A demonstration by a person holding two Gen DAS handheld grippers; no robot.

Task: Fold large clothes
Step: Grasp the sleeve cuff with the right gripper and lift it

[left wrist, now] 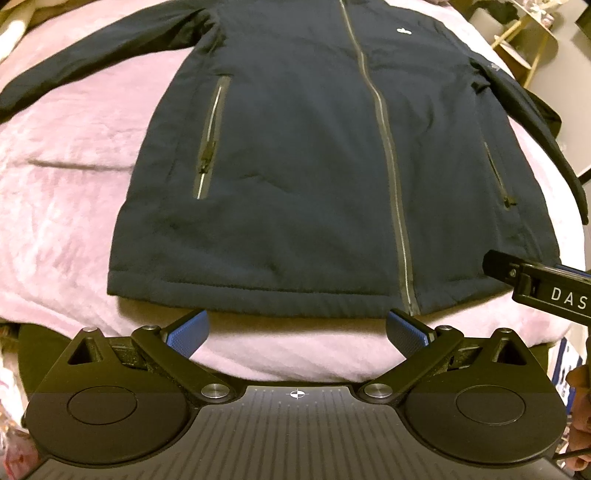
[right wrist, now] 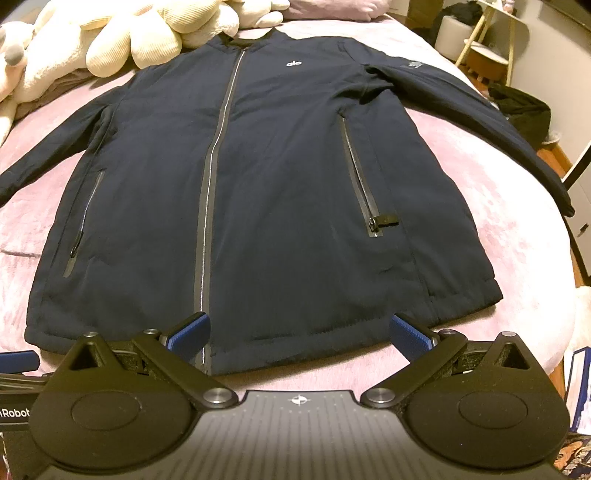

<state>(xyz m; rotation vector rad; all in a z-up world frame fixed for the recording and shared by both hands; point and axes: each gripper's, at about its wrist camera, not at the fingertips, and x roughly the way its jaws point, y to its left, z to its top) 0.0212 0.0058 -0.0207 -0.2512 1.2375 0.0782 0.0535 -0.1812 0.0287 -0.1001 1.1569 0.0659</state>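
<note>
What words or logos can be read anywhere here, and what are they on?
"alo": white logo on the jacket chest.
"DAS", cut off: on the right claw at the left view's edge.
"Robot", cut off: on the left claw at the right view's edge.
Sleeve patch: too blurred to read.

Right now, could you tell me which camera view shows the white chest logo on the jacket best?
The right wrist view: there the logo on the jacket is sharp enough to read as letters, below the collar. In the left wrist view the logo is only a small, blurred white mark near the top edge.
</note>
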